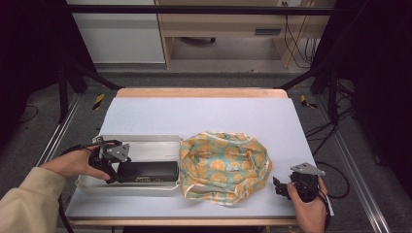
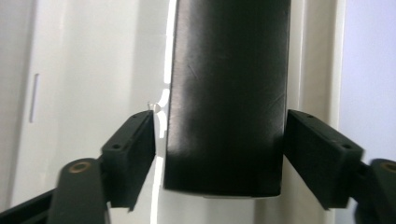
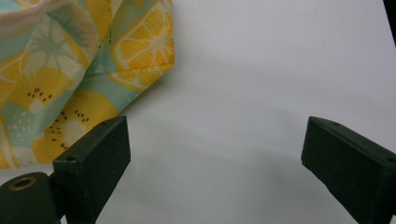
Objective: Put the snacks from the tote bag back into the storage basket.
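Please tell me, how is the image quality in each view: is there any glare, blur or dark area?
High view: the table is evenly lit, the surroundings are very dark. Left gripper view: the white tray is overexposed, with a bright glare streak beside the black box, whose near edge is soft. Right gripper view: the fruit-print cloth is slightly blurred, soft shadows lie between the jaws.

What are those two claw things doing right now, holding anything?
Left gripper: jaws open around the black box, a gap on one side.
Right gripper: jaws open, holding nothing.
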`<move>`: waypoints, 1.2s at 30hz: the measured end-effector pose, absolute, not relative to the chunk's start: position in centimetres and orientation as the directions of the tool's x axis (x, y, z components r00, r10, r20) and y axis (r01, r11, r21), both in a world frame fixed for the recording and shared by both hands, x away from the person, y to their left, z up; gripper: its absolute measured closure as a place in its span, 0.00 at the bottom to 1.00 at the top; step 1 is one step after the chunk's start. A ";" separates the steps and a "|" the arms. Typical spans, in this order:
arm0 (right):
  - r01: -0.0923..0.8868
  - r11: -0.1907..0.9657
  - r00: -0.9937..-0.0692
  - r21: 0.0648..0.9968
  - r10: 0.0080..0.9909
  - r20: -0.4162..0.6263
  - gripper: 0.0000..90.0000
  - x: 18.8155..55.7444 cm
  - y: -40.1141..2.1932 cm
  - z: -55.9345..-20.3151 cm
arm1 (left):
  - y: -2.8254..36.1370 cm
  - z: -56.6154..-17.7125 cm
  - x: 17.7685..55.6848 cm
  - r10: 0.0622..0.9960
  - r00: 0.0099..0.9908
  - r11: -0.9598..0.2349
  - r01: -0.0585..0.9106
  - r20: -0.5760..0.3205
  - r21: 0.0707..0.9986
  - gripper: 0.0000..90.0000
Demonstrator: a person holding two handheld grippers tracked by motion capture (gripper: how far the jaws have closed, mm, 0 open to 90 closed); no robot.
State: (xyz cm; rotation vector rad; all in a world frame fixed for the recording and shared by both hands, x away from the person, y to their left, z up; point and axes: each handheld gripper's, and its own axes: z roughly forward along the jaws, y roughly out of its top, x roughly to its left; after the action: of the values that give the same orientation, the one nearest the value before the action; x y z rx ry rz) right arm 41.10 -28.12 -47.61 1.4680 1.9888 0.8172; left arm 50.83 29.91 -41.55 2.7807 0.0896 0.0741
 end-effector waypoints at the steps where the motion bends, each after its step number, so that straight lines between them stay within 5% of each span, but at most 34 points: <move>1: 0.640 0.226 -0.269 0.734 0.961 -0.062 0.09 41.1 -28.1 -47.6 | 29.9 -41.4 50.9 0.081 0.996 -0.930 0.061 0.041 0.363 0.25; 17: 0.636 0.224 -0.266 0.739 0.962 -0.063 0.09 41.1 -28.1 -47.5 | 29.0 -38.6 50.0 0.216 0.971 -0.878 0.148 0.099 0.455 0.09; 36: 0.630 0.222 -0.268 0.744 0.962 -0.060 0.09 41.0 -28.1 -47.5 | 27.4 -37.2 49.5 0.337 0.935 -0.816 0.233 0.108 0.530 0.07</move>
State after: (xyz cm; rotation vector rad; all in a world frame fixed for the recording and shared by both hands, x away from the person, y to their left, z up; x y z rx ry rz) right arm 41.03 -28.06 -47.45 1.4616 1.9791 0.8321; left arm 49.47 27.37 -37.24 2.5618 0.4064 0.2666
